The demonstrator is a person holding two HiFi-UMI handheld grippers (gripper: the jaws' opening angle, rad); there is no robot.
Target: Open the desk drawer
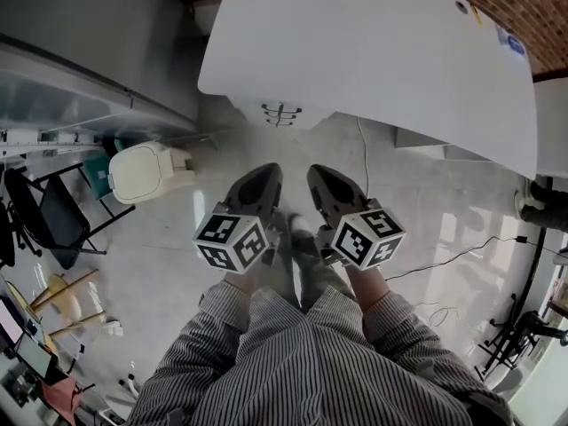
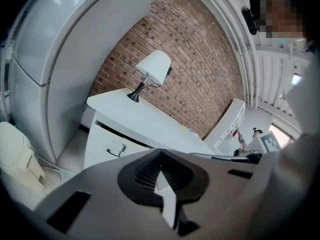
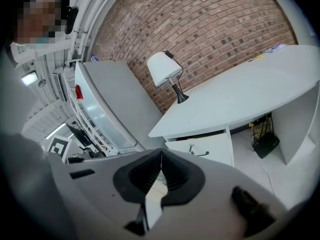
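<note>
Currently, both claws are seen clenched, with nothing held between their jaws. The left gripper (image 1: 264,177) is placed just left of centre, and the right gripper (image 1: 324,177) just beside it. The desk drawer (image 1: 282,114) is seen closed at upper centre, under the white desk (image 1: 373,43), well apart from both.

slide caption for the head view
Left hand-held gripper and right hand-held gripper, both shut, face the drawer of the white desk.
</note>
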